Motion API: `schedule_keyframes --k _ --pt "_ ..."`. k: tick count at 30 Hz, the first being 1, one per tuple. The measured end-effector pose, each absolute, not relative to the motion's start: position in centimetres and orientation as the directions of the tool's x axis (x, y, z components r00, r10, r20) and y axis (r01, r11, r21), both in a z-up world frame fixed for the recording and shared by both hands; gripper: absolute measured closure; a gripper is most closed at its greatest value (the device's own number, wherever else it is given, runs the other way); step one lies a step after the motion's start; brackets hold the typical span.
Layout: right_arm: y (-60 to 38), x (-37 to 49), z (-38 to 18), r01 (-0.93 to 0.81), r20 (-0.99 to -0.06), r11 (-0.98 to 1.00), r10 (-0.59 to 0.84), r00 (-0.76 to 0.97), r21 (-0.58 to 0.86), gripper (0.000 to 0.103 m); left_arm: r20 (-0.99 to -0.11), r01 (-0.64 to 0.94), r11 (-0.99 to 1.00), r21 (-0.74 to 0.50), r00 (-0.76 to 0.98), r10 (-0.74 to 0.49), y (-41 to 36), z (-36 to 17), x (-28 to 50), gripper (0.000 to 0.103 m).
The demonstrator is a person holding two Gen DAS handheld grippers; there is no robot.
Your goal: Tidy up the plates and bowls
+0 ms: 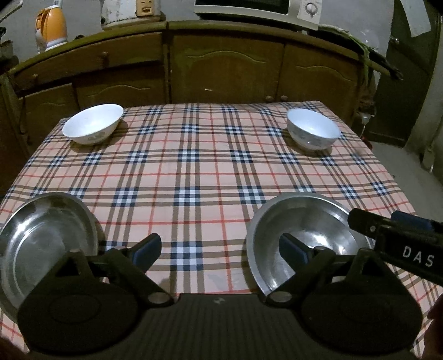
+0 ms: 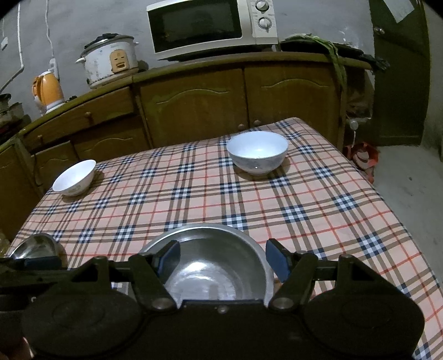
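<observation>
Two steel plates lie near the front edge of the plaid-covered table (image 1: pixel 207 166): the left steel plate (image 1: pixel 47 243) and the right steel plate (image 1: pixel 307 235). Two white bowls stand at the back, the left bowl (image 1: pixel 92 124) and the right bowl (image 1: pixel 313 128). My left gripper (image 1: pixel 220 247) is open over the cloth between the two plates, holding nothing. My right gripper (image 2: pixel 223 259) hangs open above the right steel plate (image 2: pixel 216 263), its pads apart from it. Both bowls (image 2: pixel 74 177) (image 2: pixel 257 152) show beyond it.
A wooden cabinet (image 1: pixel 221 69) runs close behind the table. On it stand a microwave (image 2: pixel 210 25), a rice cooker (image 2: pixel 109 61) and an orange kettle (image 2: pixel 48 91). A dark door (image 2: pixel 398 83) and bare floor (image 2: pixel 409 188) lie to the right.
</observation>
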State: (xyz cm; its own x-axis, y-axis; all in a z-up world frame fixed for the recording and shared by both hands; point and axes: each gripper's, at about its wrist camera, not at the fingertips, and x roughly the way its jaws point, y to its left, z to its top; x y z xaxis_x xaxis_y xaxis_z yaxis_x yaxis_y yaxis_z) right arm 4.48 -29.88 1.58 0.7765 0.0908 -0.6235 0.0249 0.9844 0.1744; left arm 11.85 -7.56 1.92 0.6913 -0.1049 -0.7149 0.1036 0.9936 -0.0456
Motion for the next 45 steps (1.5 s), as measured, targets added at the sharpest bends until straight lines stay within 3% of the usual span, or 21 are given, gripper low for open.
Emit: schedule_keyframes --k 45 --pt "-21.2 6.4 4.2 -0.145 -0.595 0.98 0.2 0.779 0.139 0.022 -0.669 -0.047 0.999 -0.027 0.743 0.017 -0.3 4.5 12.0 0.008"
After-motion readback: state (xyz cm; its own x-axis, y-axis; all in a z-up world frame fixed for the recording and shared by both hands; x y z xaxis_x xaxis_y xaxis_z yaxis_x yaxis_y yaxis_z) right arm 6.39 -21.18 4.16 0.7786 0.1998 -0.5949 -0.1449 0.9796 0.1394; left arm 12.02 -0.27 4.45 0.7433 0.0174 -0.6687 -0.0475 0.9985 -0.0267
